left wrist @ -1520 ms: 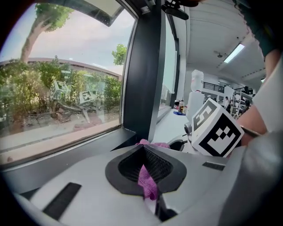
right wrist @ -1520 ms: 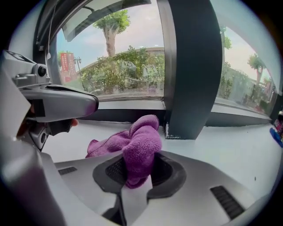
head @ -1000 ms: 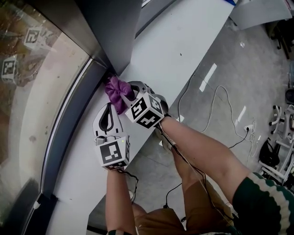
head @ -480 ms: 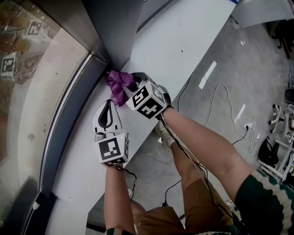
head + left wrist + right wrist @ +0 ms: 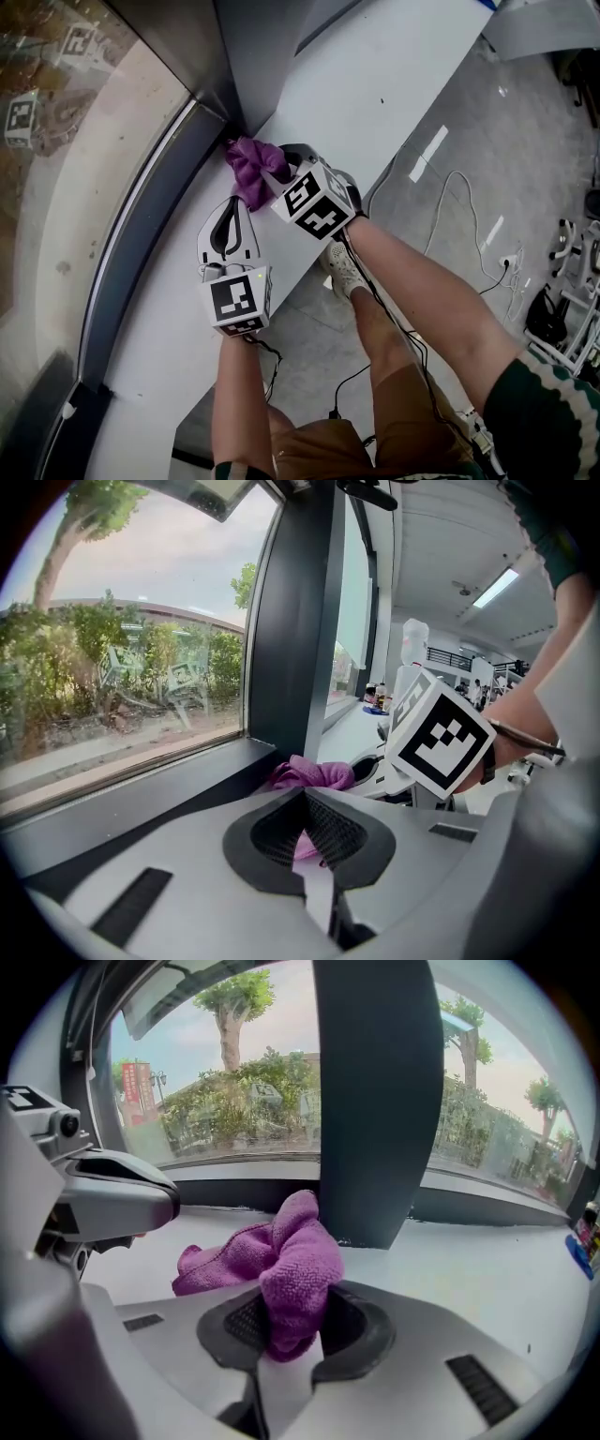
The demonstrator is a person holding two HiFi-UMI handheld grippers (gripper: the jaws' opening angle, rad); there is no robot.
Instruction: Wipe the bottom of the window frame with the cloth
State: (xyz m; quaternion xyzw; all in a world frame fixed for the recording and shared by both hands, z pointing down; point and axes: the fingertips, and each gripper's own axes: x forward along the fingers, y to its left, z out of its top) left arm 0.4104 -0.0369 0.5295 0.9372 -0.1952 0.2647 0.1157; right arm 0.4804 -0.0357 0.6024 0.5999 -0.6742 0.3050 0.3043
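Note:
A crumpled purple cloth (image 5: 249, 167) lies on the white sill (image 5: 375, 103), against the dark bottom window frame (image 5: 141, 253) at the foot of the upright post (image 5: 253, 56). My right gripper (image 5: 274, 184) is shut on the cloth (image 5: 286, 1260), whose loose end trails left over the sill toward the frame (image 5: 244, 1194). The right gripper's (image 5: 286, 1314) pads are half hidden by the fabric. My left gripper (image 5: 230, 211) rests just left of it, shut and holding nothing. Past the left gripper (image 5: 303, 801) I see the cloth (image 5: 317, 772) and the frame (image 5: 141, 794).
The sill's front edge (image 5: 309, 253) drops to a grey floor with cables (image 5: 450, 206) and a white shoe (image 5: 345, 269). Equipment stands at the far right (image 5: 562, 319). The post (image 5: 375, 1101) blocks the sill's corner. Window glass (image 5: 84, 159) lies beyond the frame.
The right gripper and the cloth have slid a little along the sill toward the corner at the post. The left gripper has kept beside them.

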